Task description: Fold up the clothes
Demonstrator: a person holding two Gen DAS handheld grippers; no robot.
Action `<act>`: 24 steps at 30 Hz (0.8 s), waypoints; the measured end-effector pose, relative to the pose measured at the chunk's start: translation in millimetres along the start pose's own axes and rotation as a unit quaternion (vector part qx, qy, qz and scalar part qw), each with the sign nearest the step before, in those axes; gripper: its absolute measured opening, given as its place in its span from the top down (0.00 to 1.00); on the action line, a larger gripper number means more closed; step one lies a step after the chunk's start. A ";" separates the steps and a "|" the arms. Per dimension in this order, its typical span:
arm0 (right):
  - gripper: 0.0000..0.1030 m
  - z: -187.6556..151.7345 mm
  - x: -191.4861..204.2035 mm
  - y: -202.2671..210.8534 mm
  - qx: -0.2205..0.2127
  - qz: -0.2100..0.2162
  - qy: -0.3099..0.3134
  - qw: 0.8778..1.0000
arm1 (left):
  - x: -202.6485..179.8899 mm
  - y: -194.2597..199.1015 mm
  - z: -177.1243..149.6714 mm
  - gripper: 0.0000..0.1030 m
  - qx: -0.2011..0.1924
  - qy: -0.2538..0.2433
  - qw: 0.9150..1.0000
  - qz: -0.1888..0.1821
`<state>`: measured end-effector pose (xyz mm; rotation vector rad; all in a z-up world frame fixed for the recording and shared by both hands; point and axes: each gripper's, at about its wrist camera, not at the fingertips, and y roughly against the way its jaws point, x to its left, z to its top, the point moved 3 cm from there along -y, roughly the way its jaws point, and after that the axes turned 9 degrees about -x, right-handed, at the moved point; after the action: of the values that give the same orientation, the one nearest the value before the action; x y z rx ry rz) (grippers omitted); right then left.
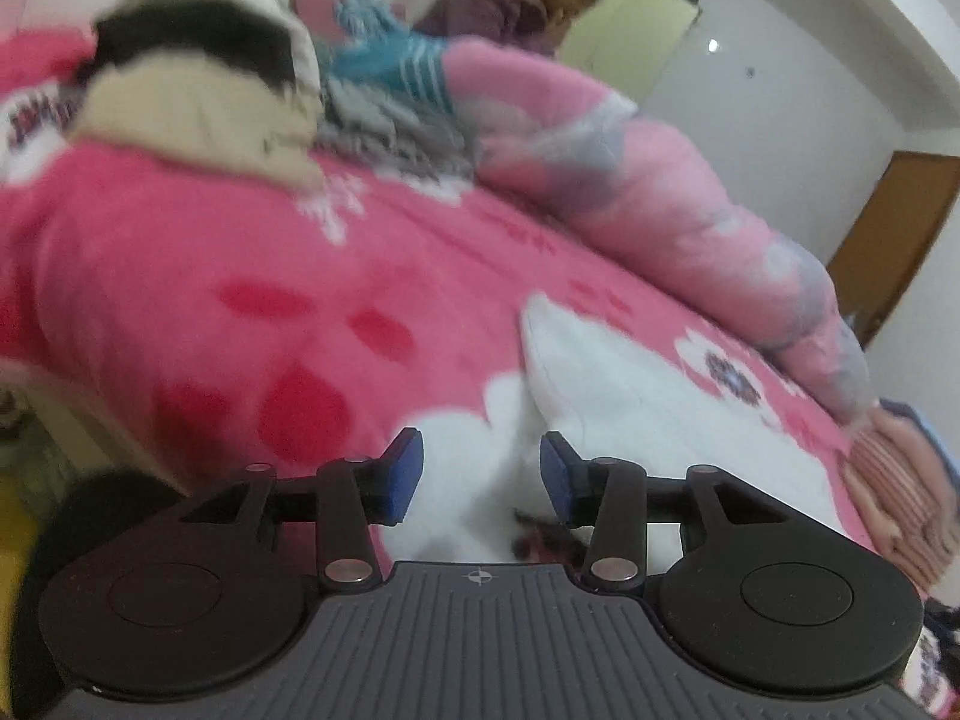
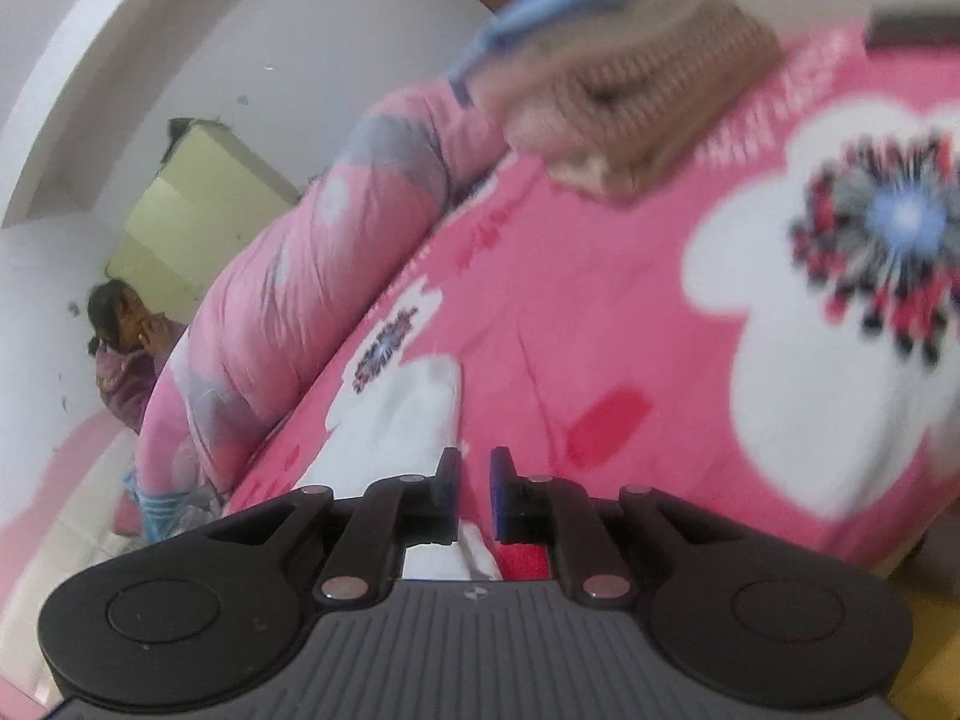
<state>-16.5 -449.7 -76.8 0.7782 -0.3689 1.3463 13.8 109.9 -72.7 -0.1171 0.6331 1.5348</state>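
Scene: a bed under a pink flowered blanket, with a rolled pink quilt along its far edge. Both views are tilted and blurred.
White garment: the white garment lies flat on the blanket near the bed's near edge, apart from the other clothes. The right wrist view shows it just ahead of the jaws.
Left gripper: the left gripper hovers low over the near part of the white garment. Its jaws stand parted, with white cloth seen through the gap and no pad pressing on it: released.
Right gripper: the right gripper has its jaws nearly together, with a narrow slit between the pads. Nothing is pinched in it, so it holds nothing.
Other clothes: a heap with a black and cream garment and a blue striped piece sits toward the far left corner. A folded striped stack rests at the right edge of the bed.
Person: a person sits beyond the far edge of the bed.
Step in hand: probably between folds on the white garment, with both hands free.
Doing it well: open the right jaws wider before reaching. Take two matching corners or hem points, one per gripper, and pinch only the top layer. Lift evenly so the cloth does not drag the blanket, lay it edge to edge, and let go only once it lies flat.
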 end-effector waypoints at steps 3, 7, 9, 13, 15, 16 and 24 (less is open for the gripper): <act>0.90 -11.3 43.7 2.4 -0.008 0.016 0.123 0.992 | -19.3 -0.3 6.8 0.58 -0.007 0.007 0.999 -0.042; 0.90 -63.0 126.2 -8.2 -0.026 0.004 0.384 0.923 | -57.0 -23.5 -3.9 0.58 0.013 -0.017 0.994 -0.108; 0.91 -89.5 155.0 -11.4 -0.041 0.017 0.465 0.884 | -73.3 -38.5 -16.9 0.59 0.029 -0.057 0.991 -0.116; 0.91 -112.0 148.0 -42.5 0.016 0.002 0.456 0.890 | -59.1 -78.6 -44.7 0.63 0.087 -0.063 0.993 -0.054; 0.91 -116.8 124.9 -68.2 0.082 -0.021 0.427 0.900 | -47.1 -80.5 -45.5 0.64 0.088 -0.028 0.994 -0.062; 0.91 -112.7 121.2 -69.6 0.088 -0.019 0.413 0.906 | -44.4 -79.1 -41.8 0.64 0.089 -0.019 0.994 -0.065; 0.89 -76.6 119.2 -66.6 0.062 -0.011 0.342 0.938 | -52.1 -77.7 -30.8 0.58 0.064 -0.072 0.994 -0.052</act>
<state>58.4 -312.3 -71.9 0.3687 0.2779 1.5354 82.6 44.6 -99.4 0.0558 0.5997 1.3852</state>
